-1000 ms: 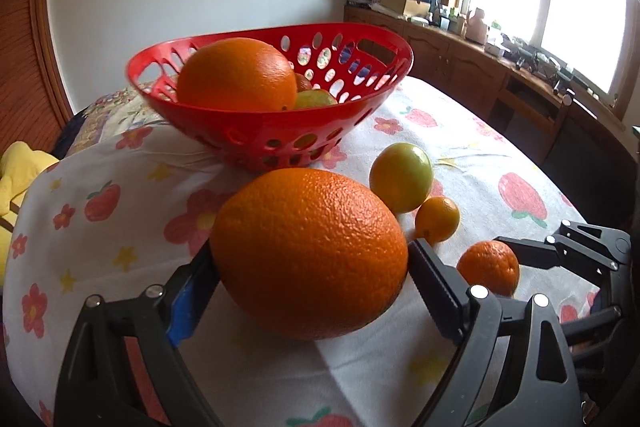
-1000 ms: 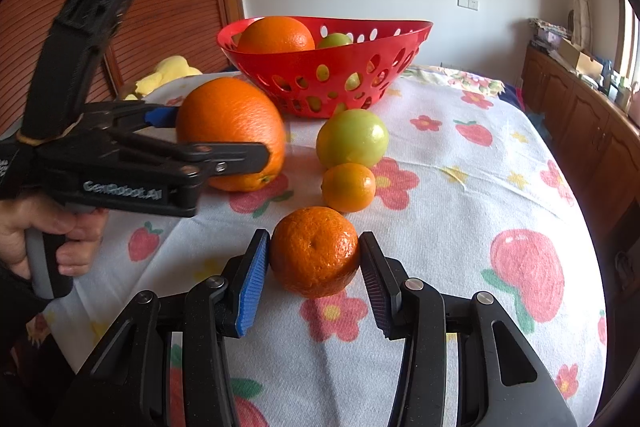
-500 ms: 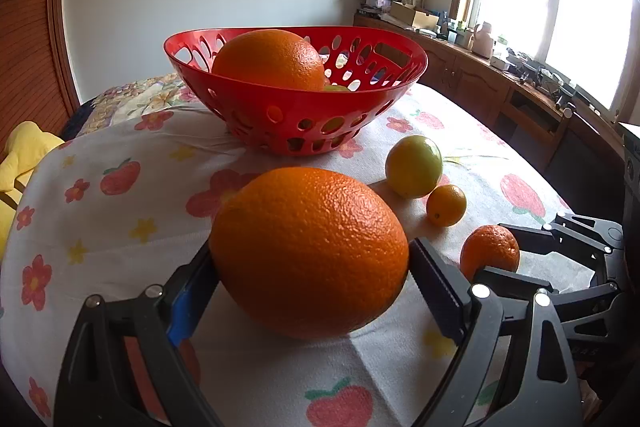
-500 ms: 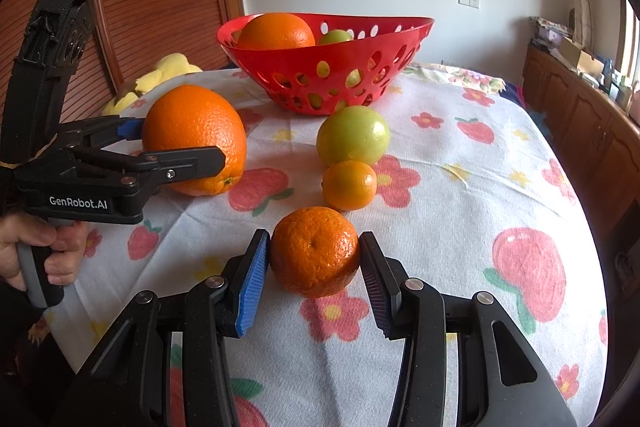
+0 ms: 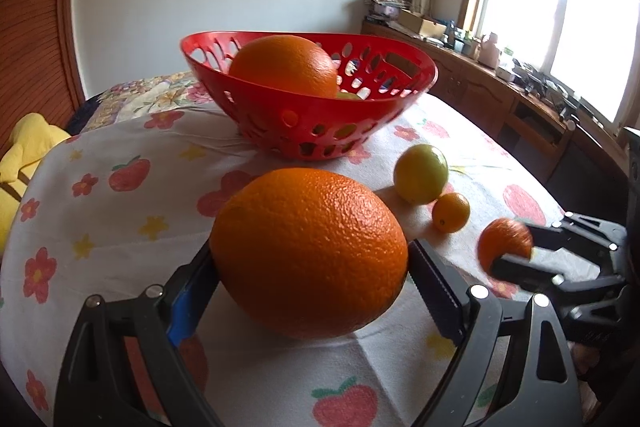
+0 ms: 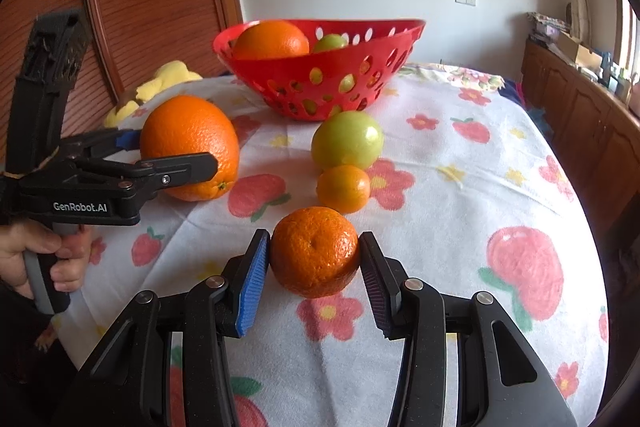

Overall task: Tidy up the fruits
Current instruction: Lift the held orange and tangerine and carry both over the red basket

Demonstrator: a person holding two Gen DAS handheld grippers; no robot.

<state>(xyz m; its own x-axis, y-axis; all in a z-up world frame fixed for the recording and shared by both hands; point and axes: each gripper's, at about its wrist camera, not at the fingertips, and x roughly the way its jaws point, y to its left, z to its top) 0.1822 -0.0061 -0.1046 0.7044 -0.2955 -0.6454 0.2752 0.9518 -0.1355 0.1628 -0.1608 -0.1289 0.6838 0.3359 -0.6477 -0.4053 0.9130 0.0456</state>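
My left gripper point(image 5: 310, 271) is shut on a large orange point(image 5: 308, 251), both pads pressed against its sides, low over the flowered cloth. In the right wrist view that gripper point(image 6: 172, 151) and orange point(image 6: 188, 143) are at the left, held by a hand point(image 6: 36, 259). My right gripper point(image 6: 314, 267) is shut on a mandarin point(image 6: 314, 251) that rests on the cloth; the mandarin point(image 5: 502, 243) also shows at the right of the left wrist view. A red basket point(image 6: 320, 87) behind holds an orange point(image 6: 272, 41) and a green fruit point(image 6: 330, 43).
A green fruit point(image 6: 347, 141) and a small orange point(image 6: 343, 188) lie between the mandarin and the basket. A yellow soft toy point(image 6: 168, 79) lies at the table's far left edge. A wooden sideboard point(image 5: 520, 107) runs under the window on the right.
In the right wrist view the left gripper and its large orange have shifted left, away from the green fruit. The right gripper and the mandarin have stayed put.
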